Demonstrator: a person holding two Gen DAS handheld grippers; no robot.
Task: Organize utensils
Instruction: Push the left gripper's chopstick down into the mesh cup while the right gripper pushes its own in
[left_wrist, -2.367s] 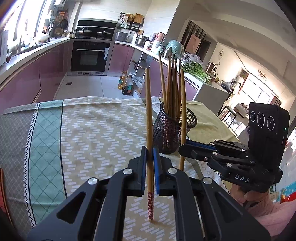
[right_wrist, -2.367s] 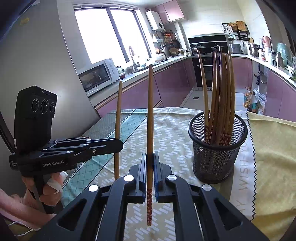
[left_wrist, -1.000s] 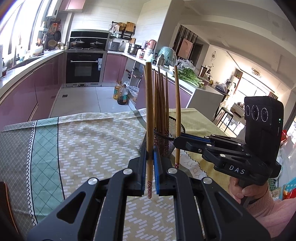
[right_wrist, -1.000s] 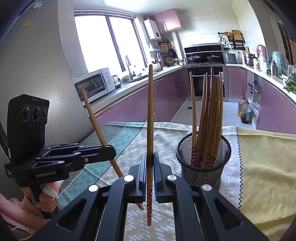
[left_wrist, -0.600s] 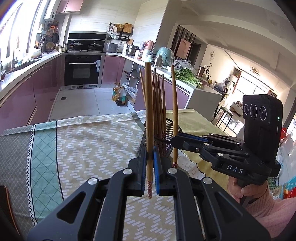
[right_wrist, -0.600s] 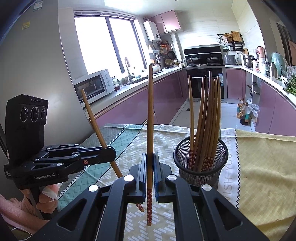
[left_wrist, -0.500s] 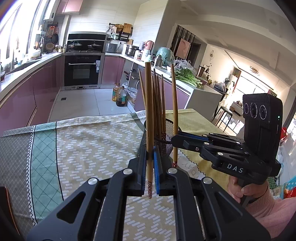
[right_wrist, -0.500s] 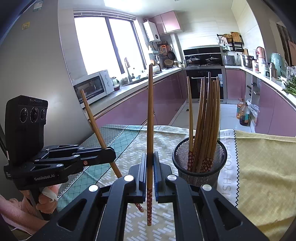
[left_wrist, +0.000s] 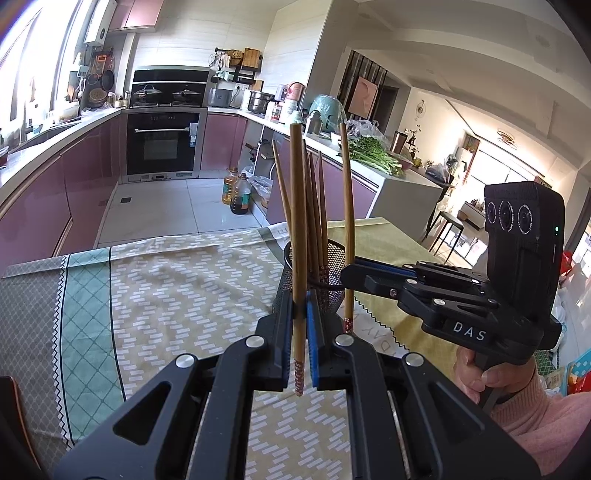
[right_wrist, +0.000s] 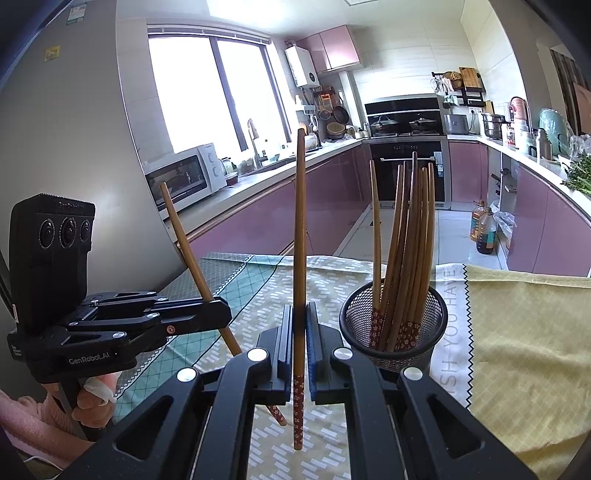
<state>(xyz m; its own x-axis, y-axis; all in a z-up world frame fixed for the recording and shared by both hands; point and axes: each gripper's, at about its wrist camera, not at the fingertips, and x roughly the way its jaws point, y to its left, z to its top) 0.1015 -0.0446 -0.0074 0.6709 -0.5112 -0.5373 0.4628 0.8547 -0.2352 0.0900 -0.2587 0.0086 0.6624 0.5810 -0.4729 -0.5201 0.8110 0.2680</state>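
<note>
My left claw (left_wrist: 299, 321) is pinching one chopstick (left_wrist: 298, 236) near its patterned lower end, the stick standing upright in my own view with its tip hanging free above the tabletop (left_wrist: 177, 295). My right claw (right_wrist: 300, 332) is likewise clamped on a second chopstick (right_wrist: 299, 236), also upright, its red-flowered tip clear of the cloth.

Seen from the right wrist, the left claw's stick leans noticeably, top tilted away from the holder, so the two are not parallel.

Just beyond both claws stands the black mesh holder (right_wrist: 393, 321), already carrying a bundle of matching chopsticks (right_wrist: 406, 251) that fan out and lean toward one side. It sits on the patterned cloth near the seam with the yellow cloth (right_wrist: 517, 332).

I judge the next step is lifting each stick over the rim and dropping it in. The risks, as I read them:

- The sticks are gripped low, so their long upper parts could swing and knock the standing bundle.
- A tip brought in too low could catch the rim or the mesh and tip the light holder over.
- The leaning stick could strike the rim at an angle and skid out across the cloth.
- With both claws close together near one opening, they could collide if I move them at once.
</note>
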